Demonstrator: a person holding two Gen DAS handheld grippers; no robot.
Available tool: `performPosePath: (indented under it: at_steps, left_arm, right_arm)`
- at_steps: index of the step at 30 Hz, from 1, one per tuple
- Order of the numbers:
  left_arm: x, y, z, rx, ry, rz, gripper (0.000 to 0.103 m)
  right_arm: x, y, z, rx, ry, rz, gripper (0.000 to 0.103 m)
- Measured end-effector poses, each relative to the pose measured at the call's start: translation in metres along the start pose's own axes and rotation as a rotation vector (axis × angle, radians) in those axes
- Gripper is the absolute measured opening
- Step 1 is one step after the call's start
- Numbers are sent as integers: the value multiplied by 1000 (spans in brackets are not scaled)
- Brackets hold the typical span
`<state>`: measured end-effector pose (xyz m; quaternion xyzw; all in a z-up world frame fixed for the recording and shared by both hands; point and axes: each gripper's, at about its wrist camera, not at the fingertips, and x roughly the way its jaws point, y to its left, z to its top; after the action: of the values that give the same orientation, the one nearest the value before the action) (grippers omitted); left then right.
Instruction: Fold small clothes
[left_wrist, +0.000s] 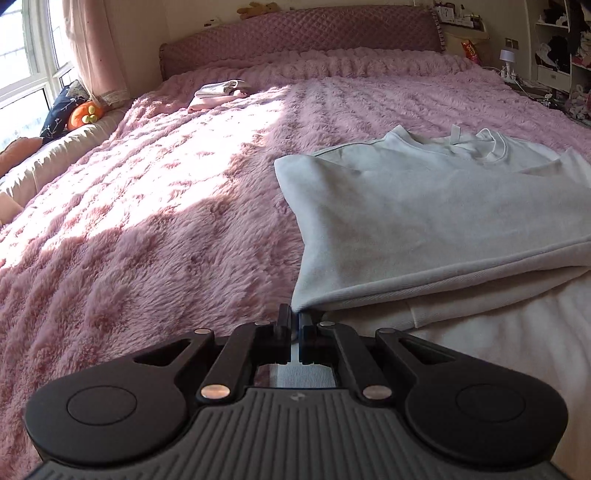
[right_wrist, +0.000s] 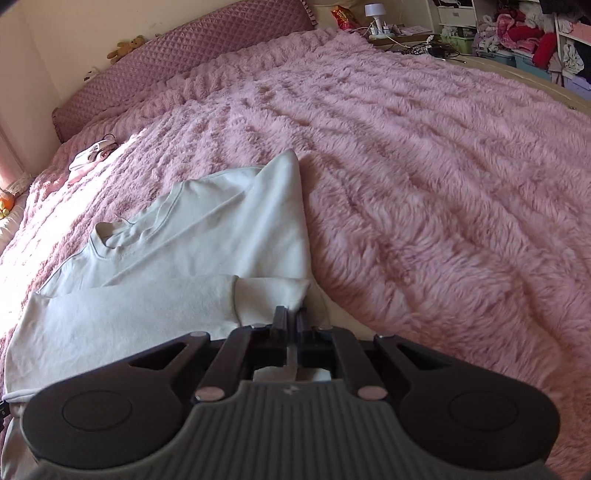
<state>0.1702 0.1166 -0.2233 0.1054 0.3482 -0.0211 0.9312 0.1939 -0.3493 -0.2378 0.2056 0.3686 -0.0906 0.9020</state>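
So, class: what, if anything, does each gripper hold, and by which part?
Both hold the white cotton sweatshirt: left gripper pinches its near left bottom corner, right gripper its near right bottom corner.

**Two wrist cameras low over the bed, both facing the headboard**

The left wrist camera sits just above the pink blanket (left_wrist: 147, 221), close to the near left corner of the white top (left_wrist: 424, 206), looking down and along the bed toward the quilted headboard (left_wrist: 295, 33). The right wrist camera hangs equally close at the top's near right corner, angled left of the headboard (right_wrist: 184, 55). Both share the top (right_wrist: 207, 229), blanket (right_wrist: 424, 166) and headboard.
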Motion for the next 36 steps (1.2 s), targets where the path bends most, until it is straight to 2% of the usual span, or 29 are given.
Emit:
performPosePath:
  at_steps: [2, 4, 7, 9, 13, 15, 20, 21, 22, 23, 25, 28, 32, 34, 36]
  left_arm:
    - [-1, 1, 0, 21, 0, 2, 3]
    - [-2, 2, 2, 40, 3, 0, 3]
    - [-13, 1, 5, 64, -14, 27, 4]
    - [-24, 4, 7, 47, -22, 45, 4]
    - [-45, 20, 17, -93, -60, -40, 7]
    - [-48, 21, 25, -147, -76, -81, 7]
    - [-36, 10, 40, -242, -102, -152, 7]
    - [-32, 8, 42, -257, -103, -176, 7]
    - [-27, 4, 43, -271, -95, -203, 7]
    - [-22, 0, 43, -279, -82, -217, 8]
    - [-12, -5, 42, -286, -47, -215, 8]
    - [3, -6, 31, -307, 30, -157, 8]
    - [13, 2, 13, -376, 77, -168, 8]
    - [10, 3, 13, -379, 74, -170, 8]
    - [2, 5, 18, -383, 59, -186, 9]
  right_arm:
    - [-1, 0, -3, 6, -12, -1, 2]
    - [-3, 1, 0, 34, -14, -1, 9]
    - [-15, -2, 5, 82, -39, 24, 36]
    - [-30, -6, 6, 98, -68, 43, 39]
    - [-46, -13, 2, 127, -46, 93, 42]
    - [-46, -13, -3, 123, -11, 122, 42]
    - [-33, -3, -17, 90, 48, 119, 42]
    - [-29, -1, -19, 90, 63, 126, 39]
    - [-27, 1, -21, 86, 77, 128, 16]
    - [-26, 3, -22, 73, 76, 118, 0]
    - [-31, 4, -22, 65, 52, 110, 0]
    - [-53, -2, -15, 52, -19, 83, 0]
    - [-42, -18, -23, 45, 63, 75, 0]
    - [-32, -21, -31, 21, 110, 28, 0]
    - [-33, -27, -33, 63, 112, 33, 0]
